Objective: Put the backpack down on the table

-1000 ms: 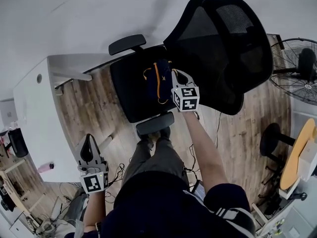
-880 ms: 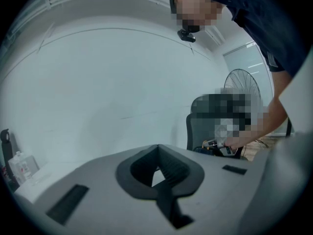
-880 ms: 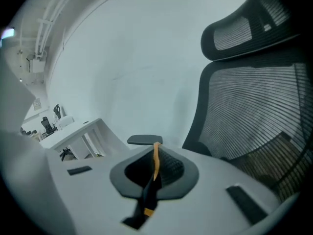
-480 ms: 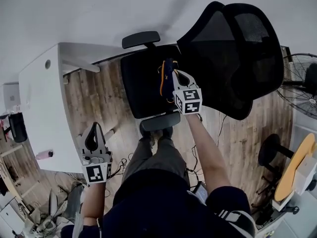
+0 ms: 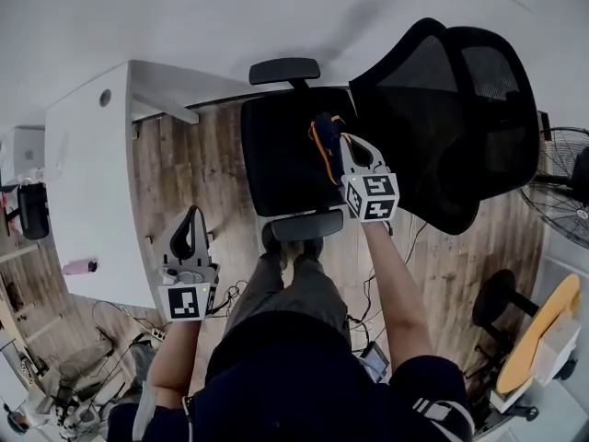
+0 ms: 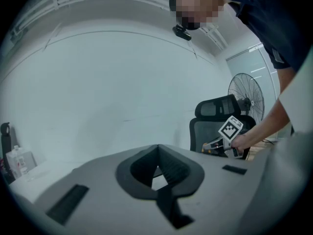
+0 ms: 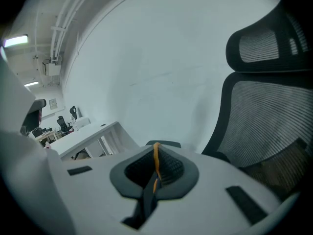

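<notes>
A dark navy backpack [image 5: 324, 136] with orange trim hangs just above the black seat of an office chair [image 5: 276, 164]. My right gripper [image 5: 336, 148] is shut on the backpack's top. In the right gripper view its orange strap [image 7: 156, 156] runs between the closed jaws of that gripper [image 7: 154, 175]. The white table [image 5: 92, 182] stands to the left of the chair. My left gripper [image 5: 191, 215] hovers by the table's near corner, shut with nothing in it. The left gripper view shows its closed jaws [image 6: 157, 182] and the right gripper [image 6: 221, 142] by the chair.
The chair's mesh backrest [image 5: 460, 109] rises right of the seat, with armrests at the far side [image 5: 283, 70] and near side [image 5: 296, 225]. A pink bottle [image 5: 81, 267] lies on the table's near end. A standing fan [image 5: 563, 159] is at the right, over the wooden floor [image 5: 189, 168].
My right gripper has risen with the backpack, which now hangs narrow instead of lying spread on the seat. The left gripper has hardly moved.
</notes>
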A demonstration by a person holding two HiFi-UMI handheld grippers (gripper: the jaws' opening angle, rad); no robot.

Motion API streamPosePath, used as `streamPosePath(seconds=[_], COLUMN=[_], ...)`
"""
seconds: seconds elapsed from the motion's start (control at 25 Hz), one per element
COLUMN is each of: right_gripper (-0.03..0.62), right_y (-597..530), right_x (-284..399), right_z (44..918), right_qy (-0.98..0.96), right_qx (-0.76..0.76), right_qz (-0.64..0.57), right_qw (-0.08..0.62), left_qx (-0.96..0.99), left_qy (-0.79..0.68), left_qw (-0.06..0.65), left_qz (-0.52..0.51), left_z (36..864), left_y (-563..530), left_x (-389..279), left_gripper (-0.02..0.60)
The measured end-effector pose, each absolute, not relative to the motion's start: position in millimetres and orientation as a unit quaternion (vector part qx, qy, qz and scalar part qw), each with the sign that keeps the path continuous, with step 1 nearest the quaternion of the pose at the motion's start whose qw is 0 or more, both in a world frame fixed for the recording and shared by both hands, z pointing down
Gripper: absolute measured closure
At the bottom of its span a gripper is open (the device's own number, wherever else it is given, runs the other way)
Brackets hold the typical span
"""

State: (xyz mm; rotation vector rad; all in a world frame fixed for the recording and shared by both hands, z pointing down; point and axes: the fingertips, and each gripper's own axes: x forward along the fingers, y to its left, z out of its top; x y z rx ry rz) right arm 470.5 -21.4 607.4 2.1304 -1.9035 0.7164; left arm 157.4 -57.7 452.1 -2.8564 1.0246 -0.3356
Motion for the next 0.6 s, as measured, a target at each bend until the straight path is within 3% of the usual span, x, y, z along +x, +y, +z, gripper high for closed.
streamPosePath(seconds=[0.6], right_gripper=[0.603], right_y=[-22], right_x=[418], right_z=[510], right_qy=[-0.723], right_qx=[0.659], right_qz=[0.201], right_qw=[0.063], left_qx=[-0.917], left_qy=[0.385], left_qw=[0.046], left_qz=[-0.088], left_z=[438], left_y=[-61], left_x=[145], left_gripper=[0.578])
